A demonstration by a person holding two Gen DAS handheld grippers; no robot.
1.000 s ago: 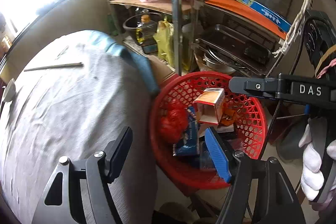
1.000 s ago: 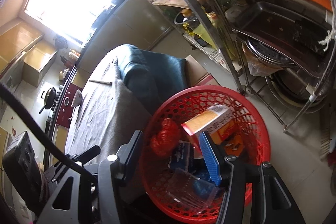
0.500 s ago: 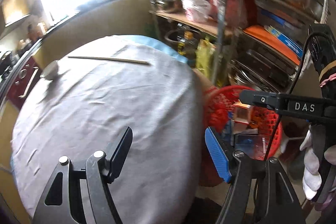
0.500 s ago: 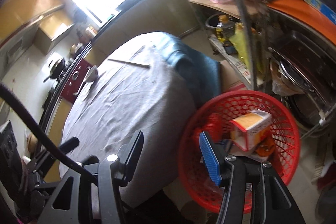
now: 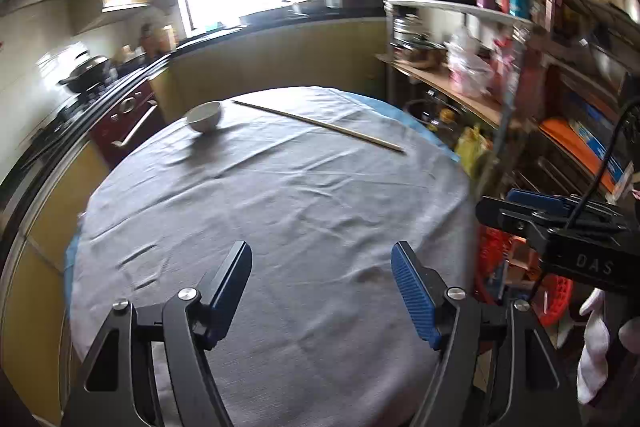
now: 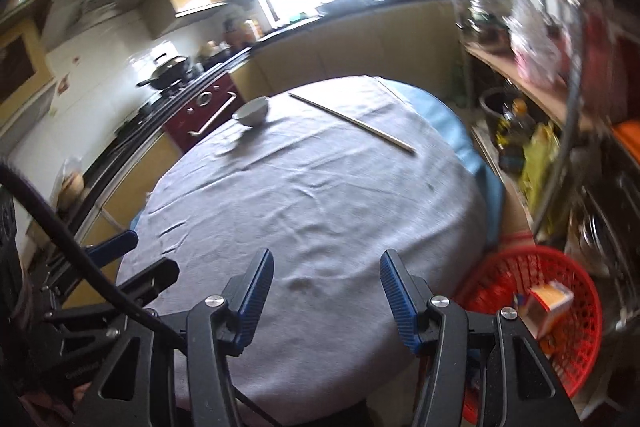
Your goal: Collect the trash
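A red mesh basket (image 6: 560, 279) stands on the floor to the right of the round table, with an orange-and-white carton (image 6: 550, 303) and other rubbish inside. In the left wrist view only a slice of the red basket (image 5: 556, 291) shows behind the other gripper. My left gripper (image 5: 322, 287) hangs open over the grey tablecloth (image 5: 280, 211), nothing between its blue pads. My right gripper (image 6: 326, 293) is likewise open and empty above the tablecloth (image 6: 320, 203). A white bowl (image 5: 205, 115) and a long thin stick (image 5: 320, 125) lie at the table's far side.
A metal rack (image 5: 520, 99) crowded with pans, bottles and bags stands to the right of the table. A counter with a stove and pan (image 6: 168, 71) runs along the left and back under a bright window. A white-gloved hand (image 5: 596, 343) holds the right gripper.
Both grippers have swung up and left, away from the red basket, and now face the table top. Their jaws kept the same gap and stayed empty.
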